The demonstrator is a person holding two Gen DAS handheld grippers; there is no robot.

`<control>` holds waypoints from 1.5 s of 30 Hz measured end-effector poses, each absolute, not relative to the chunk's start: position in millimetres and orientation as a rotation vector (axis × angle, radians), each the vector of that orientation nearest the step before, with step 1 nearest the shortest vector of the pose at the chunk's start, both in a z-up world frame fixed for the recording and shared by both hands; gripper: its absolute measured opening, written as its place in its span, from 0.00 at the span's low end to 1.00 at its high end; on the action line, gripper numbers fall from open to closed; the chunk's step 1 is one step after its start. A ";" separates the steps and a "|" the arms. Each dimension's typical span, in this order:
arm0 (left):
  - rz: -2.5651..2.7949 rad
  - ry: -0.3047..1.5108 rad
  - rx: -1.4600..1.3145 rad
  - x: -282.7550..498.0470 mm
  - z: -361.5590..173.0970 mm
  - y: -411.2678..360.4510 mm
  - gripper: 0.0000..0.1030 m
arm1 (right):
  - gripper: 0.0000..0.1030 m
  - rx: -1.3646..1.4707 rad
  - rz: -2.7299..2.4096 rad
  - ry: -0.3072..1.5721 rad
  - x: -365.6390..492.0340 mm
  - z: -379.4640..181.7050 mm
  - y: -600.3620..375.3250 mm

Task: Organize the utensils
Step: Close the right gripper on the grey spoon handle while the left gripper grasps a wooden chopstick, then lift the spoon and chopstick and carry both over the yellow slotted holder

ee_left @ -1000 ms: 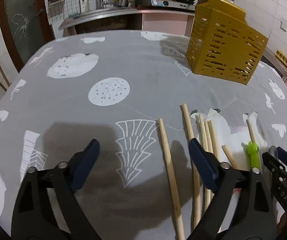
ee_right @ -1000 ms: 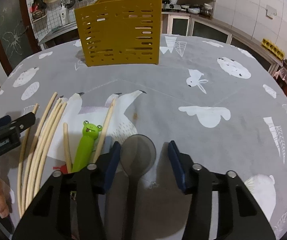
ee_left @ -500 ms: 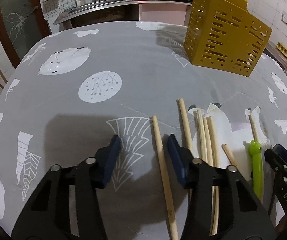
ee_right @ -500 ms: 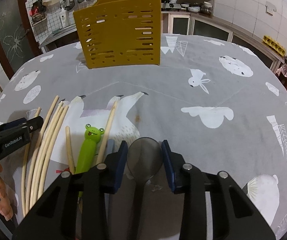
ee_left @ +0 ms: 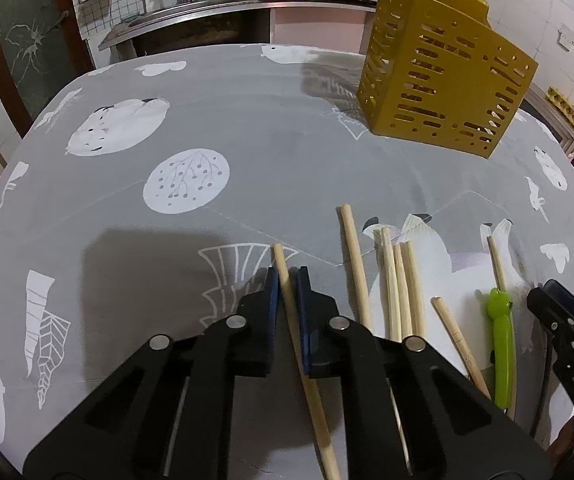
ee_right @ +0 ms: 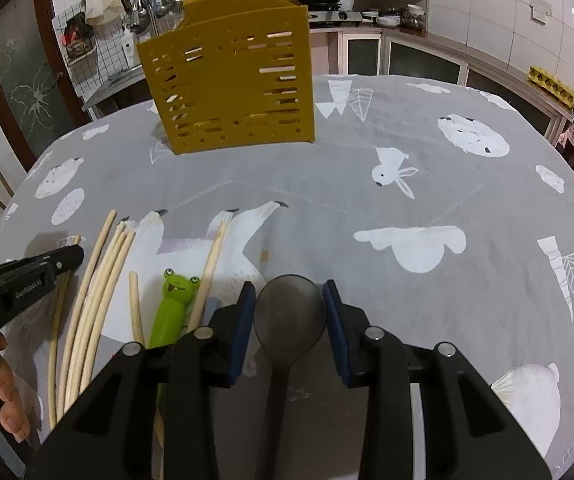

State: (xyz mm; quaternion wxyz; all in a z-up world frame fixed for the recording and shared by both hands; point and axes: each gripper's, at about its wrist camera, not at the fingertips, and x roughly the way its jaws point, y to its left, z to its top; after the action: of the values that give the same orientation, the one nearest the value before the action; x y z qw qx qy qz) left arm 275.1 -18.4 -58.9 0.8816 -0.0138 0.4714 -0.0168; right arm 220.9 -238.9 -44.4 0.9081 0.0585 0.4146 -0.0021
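Observation:
A pale wooden chopstick (ee_left: 281, 261) lies on the grey patterned tablecloth, and my left gripper (ee_left: 287, 280) is shut on it near its far end. To its right lie several more chopsticks (ee_left: 403, 288) and a green frog-headed utensil (ee_left: 501, 340). My right gripper (ee_right: 289, 296) is shut on a dark spoon (ee_right: 290, 316), with its blue pads against both sides of the bowl and the handle running back under the jaws. The frog utensil (ee_right: 173, 308) and chopsticks (ee_right: 99, 292) lie to its left. A yellow slotted utensil holder (ee_right: 231, 76) stands upright at the far side.
The holder (ee_left: 439, 80) stands back right in the left wrist view. A kitchen counter (ee_left: 247, 4) with a stove and pots runs behind the round table. A person's fingers (ee_right: 7, 400) grip the left tool at the near left edge.
My left jaws went from wide open to shut on the leftmost chopstick. My right jaws narrowed onto the spoon's bowl. Neither hand shifted much.

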 end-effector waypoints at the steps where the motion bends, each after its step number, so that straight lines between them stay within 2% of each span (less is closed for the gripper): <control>1: -0.036 0.980 -0.030 274.9 -58.9 -18.5 0.07 | 0.34 0.122 -0.002 0.848 220.2 -43.1 -239.3; 11: -0.071 0.908 -0.075 266.7 -39.8 -14.4 0.06 | 0.34 0.132 0.029 0.746 214.6 -19.6 -244.4; 20: -0.103 0.662 -0.063 239.6 13.3 -16.4 0.04 | 0.34 0.116 0.045 0.588 206.2 8.9 -250.7; 31: -0.122 0.481 -0.073 228.7 55.8 -18.9 0.04 | 0.34 0.082 0.051 0.440 206.3 36.3 -257.1; 45: -0.122 0.362 -0.096 241.2 80.8 -14.2 0.04 | 0.34 0.089 0.060 0.344 224.3 58.2 -264.7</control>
State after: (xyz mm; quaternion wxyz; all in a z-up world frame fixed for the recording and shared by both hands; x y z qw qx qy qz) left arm 241.2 -14.2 80.8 0.9807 -0.0475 0.1799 -0.0607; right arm 224.3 -264.7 58.2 0.9838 0.0445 0.1710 0.0298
